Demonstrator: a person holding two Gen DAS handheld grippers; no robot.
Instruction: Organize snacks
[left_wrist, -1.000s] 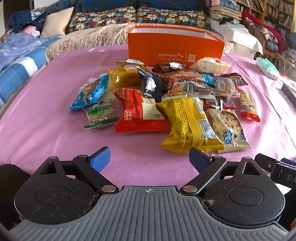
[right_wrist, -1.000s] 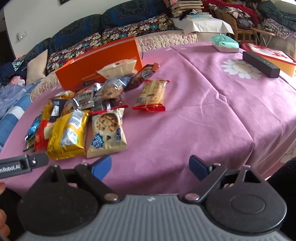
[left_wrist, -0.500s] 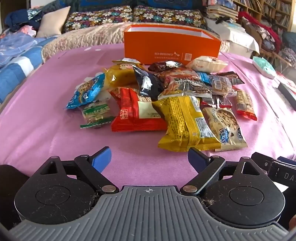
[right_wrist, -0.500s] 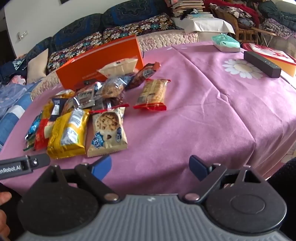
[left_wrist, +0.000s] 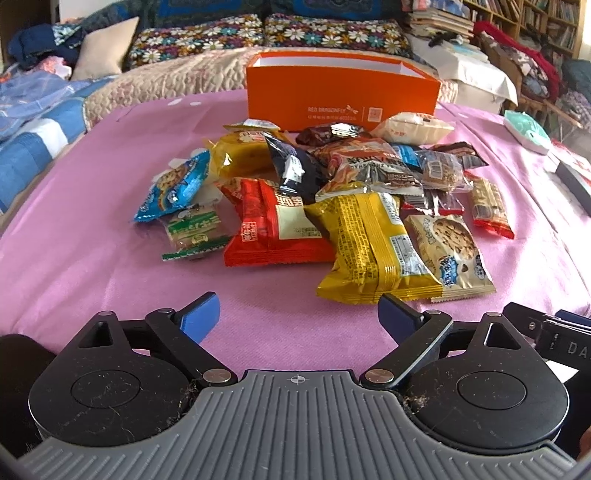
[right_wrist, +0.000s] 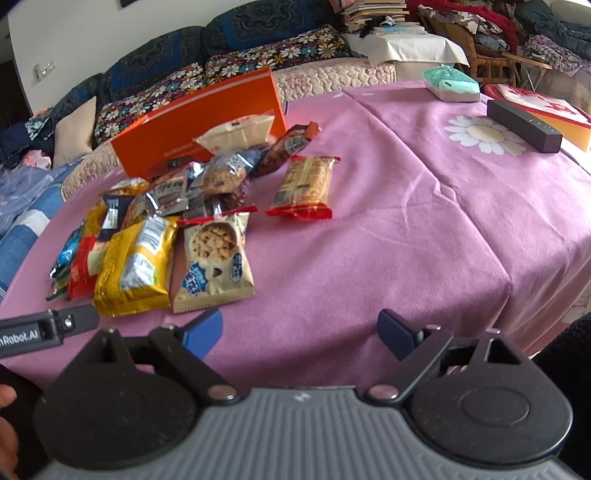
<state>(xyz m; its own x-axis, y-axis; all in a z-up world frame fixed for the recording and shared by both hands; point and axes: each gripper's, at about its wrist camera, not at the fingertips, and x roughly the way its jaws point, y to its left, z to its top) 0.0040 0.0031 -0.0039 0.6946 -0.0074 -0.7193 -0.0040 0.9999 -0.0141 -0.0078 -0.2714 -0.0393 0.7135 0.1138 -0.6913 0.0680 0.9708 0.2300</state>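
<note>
Snacks lie in a loose heap on the pink-clothed bench (left_wrist: 92, 229), just in front of an open orange box (left_wrist: 343, 96) whose inside is mostly hidden behind its front wall. Much of the heap overlaps: a yellow packet (left_wrist: 373, 243) covers the right end of a red packet (left_wrist: 273, 225), and a dark packet (left_wrist: 295, 170) lies partly over the pile behind them, so several wrappers further back are too covered to name. A cookie packet (left_wrist: 450, 251) lies against the yellow one's right side, and a blue packet (left_wrist: 173, 188) sits at the heap's left edge over a green-striped wafer (left_wrist: 195, 232). From the right wrist view a red-ended biscuit pack (right_wrist: 304, 184) lies a little apart on the heap's right, and the box shows only as a slanted orange wall.

Left claw (left_wrist: 297, 314) has its blue fingers spread wide, clamped on nothing, low over the bench just short of the yellow packet. Right claw (right_wrist: 301, 330) is likewise spread and empty, above bare cloth near the bench's front edge, with the cookie packet just ahead of its left finger. Part of the other gripper's body is cut off at each picture's edge.

Against the pictures a second ago, the heap sits slightly nearer and lower in the left view; the right view is nearly unchanged, and no snack has shifted.
</note>
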